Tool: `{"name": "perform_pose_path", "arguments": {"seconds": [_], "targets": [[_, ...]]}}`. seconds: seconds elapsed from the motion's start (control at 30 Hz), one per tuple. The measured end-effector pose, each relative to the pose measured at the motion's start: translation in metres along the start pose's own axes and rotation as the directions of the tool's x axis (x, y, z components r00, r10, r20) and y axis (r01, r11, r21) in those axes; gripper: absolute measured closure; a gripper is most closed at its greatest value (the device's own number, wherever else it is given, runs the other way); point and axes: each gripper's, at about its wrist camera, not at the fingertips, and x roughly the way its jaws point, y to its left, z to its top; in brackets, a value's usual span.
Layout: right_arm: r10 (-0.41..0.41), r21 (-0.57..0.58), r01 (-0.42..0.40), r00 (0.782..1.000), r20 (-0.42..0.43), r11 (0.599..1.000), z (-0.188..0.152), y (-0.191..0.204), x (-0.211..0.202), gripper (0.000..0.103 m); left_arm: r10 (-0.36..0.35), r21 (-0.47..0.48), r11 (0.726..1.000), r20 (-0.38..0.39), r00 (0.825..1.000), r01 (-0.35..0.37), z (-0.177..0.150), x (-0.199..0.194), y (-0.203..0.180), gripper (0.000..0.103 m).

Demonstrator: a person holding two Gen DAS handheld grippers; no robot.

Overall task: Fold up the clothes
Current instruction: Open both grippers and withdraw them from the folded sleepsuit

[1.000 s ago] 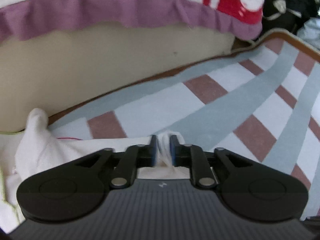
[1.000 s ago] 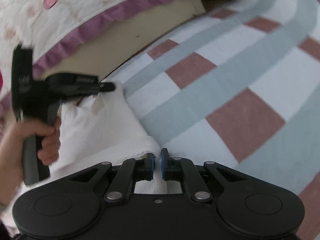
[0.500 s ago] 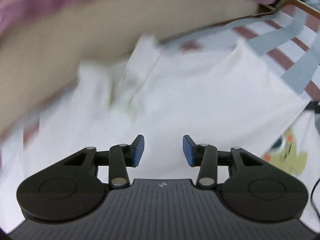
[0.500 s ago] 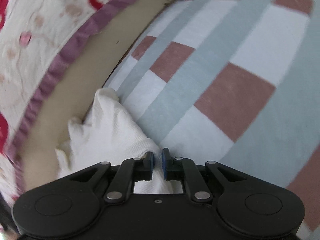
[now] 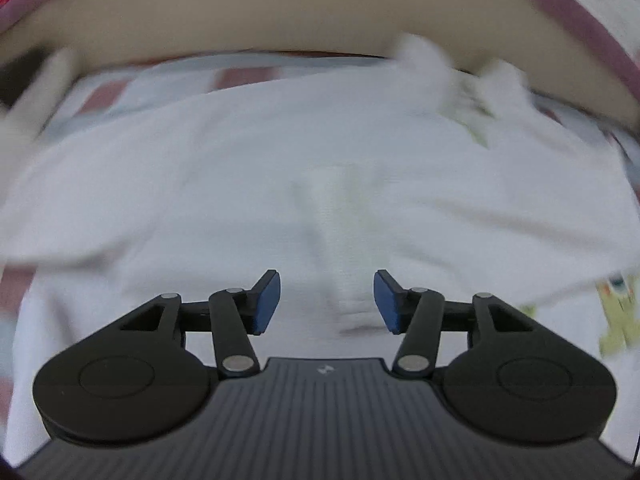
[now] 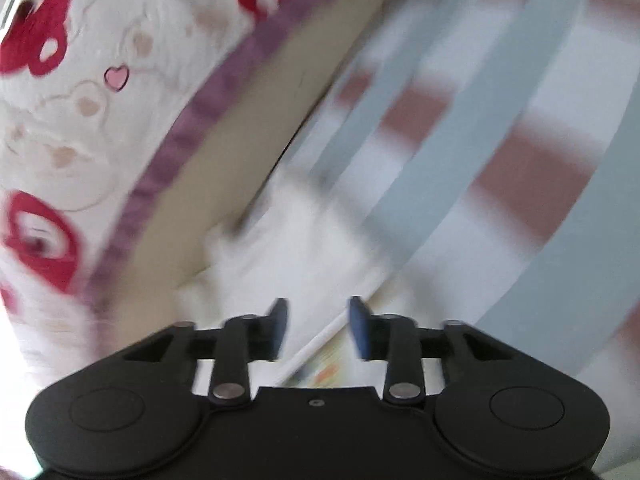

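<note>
Left wrist view: the only mark that shows is a small pale lightning-like logo on the ribbed grey body of the left gripper [image 5: 327,298], low in the centre; no words can be read. Its jaws are opening, the 2 blue pads [image 5: 267,300] set well apart with nothing pinched between them. The white garment [image 5: 304,184] fills the middle of the frame from left edge to right edge, blurred, with a soft knitted look and a faint vertical band at its centre. At the lower right edge a yellow-green printed patch [image 5: 614,316] shows on the cloth; what it depicts cannot be told. Above the garment, a strip of checked mat [image 5: 168,80] in pale blue, white and dull red peeks out, and behind it a plain beige wall [image 5: 280,12] of a bed base curves across the top, edged by a purple frill [image 5: 568,8].

Right wrist view: the right gripper [image 6: 318,328] sits at the bottom centre, its jaws opening, its 2 dark blue pads [image 6: 360,328] apart. A thin white hem of the garment [image 6: 296,256] runs diagonally between them, not pressed. The garment lies bunched at centre against the beige base. The mat [image 6: 500,160] sweeps over the right half in blurred stripes. A white bedspread [image 6: 80,100] with red shapes and 1 pink heart fills the upper left.
</note>
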Motion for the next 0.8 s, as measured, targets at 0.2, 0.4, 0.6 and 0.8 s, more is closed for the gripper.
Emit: {"name": "perform_pose_path", "arguments": {"seconds": [0.2,0.4,0.6,0.8], "targets": [[-0.068,-0.035,0.065,0.995,-0.073,0.997,-0.02,-0.001,0.033,0.058,-0.151,-0.175,0.973,0.017,0.988,0.151,-0.005,0.018,0.004,0.043],[-0.053,-0.107,0.048,0.998,-0.038,0.993,-0.021,0.003,0.033,0.059,-0.077,0.015,0.997,0.076,0.994,0.077,-0.006,0.017,-0.024,0.095],[0.045,-0.227,-0.069,0.993,-0.11,0.971,-0.019,0.033,0.037,0.079,-0.091,-0.027,0.995,0.085,0.992,0.094,-0.01,0.003,-0.012,0.098],[-0.126,-0.439,0.114,0.992,0.002,0.891,-0.03,0.051,0.047,0.075,-0.021,0.019,1.0,0.044,0.999,0.02,-0.012,0.003,-0.018,0.099]]}}
